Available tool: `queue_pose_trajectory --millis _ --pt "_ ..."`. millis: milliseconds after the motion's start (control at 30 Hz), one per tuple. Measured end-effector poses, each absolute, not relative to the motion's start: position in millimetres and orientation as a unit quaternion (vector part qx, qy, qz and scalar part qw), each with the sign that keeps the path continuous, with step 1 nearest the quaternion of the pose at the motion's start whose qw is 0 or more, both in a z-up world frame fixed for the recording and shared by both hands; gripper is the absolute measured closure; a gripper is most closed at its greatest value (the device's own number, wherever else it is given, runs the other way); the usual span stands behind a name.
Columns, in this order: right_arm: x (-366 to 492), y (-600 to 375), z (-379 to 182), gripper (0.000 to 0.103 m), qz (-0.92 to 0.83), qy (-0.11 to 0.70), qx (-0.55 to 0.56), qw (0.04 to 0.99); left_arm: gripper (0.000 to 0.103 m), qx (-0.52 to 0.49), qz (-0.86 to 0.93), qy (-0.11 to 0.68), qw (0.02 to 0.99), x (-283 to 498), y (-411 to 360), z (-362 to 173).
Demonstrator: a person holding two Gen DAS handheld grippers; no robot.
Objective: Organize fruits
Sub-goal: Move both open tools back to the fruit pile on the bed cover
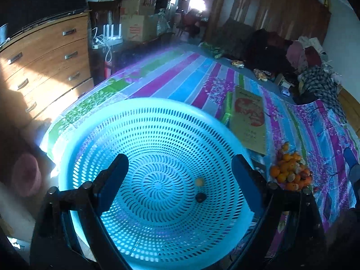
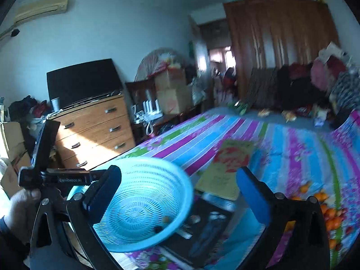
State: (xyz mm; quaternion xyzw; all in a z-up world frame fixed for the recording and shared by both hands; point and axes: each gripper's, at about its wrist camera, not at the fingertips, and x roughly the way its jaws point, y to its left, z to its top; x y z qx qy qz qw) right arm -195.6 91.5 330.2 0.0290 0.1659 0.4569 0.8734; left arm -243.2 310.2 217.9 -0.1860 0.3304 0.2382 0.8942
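- The blue basket (image 1: 144, 139) sits at the left edge of the bed (image 1: 184, 76), near the corner closest to the wooden dresser (image 1: 45, 51). Two small fruits lie on its perforated floor, apart from each other: a pale yellow fruit (image 1: 199, 181) and a dark fruit (image 1: 200, 197).
- The left claw (image 1: 180, 177) hangs over the basket's bowl, released, its blue pads spread wide with nothing between them. In the right wrist view a hand (image 2: 21, 204) grips its handle at the far left.
- The right claw (image 2: 180, 191) is also released, with nothing held; the basket rim shows between its pads, but I judge it to lie well beyond them, not in a grip.
- To the right, toward the bed's near edge, lies the fruit pile (image 1: 291, 173), mostly orange pieces with a few reddish and pale ones. A flat printed cardboard box (image 1: 247, 121) lies between basket and pile, further in on the bed.
- Judged step: both claws are free, so the next pick is from the pile.
- To do it well, take a fruit from the outer rim of the pile, where the pads can straddle a single piece without nudging its neighbours into a roll.
- Close gently; these fruits probably bruise.
- Lower each fruit close to the basket floor before letting go, away from the two already inside, to avoid bouncing.
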Motion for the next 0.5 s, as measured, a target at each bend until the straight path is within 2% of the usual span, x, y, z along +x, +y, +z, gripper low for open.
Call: queue_pose_trajectory --millis 100,267,367,500 --pt "-195 59 331 0.000 0.437 0.159 0.044 0.884 0.010 -0.162 0.202 0.303 0.917 -232 275 230" --pt "-181 -5 304 0.000 0.384 0.200 0.046 0.900 0.010 -0.135 0.078 0.297 0.942 -211 196 231" --pt "-164 -50 272 0.000 0.332 0.245 0.044 0.910 0.010 -0.089 -0.003 0.334 0.938 -192 138 216" --pt "-150 -109 233 0.000 0.264 0.311 0.055 0.911 0.010 -0.078 -0.082 0.393 0.913 -155 84 162"
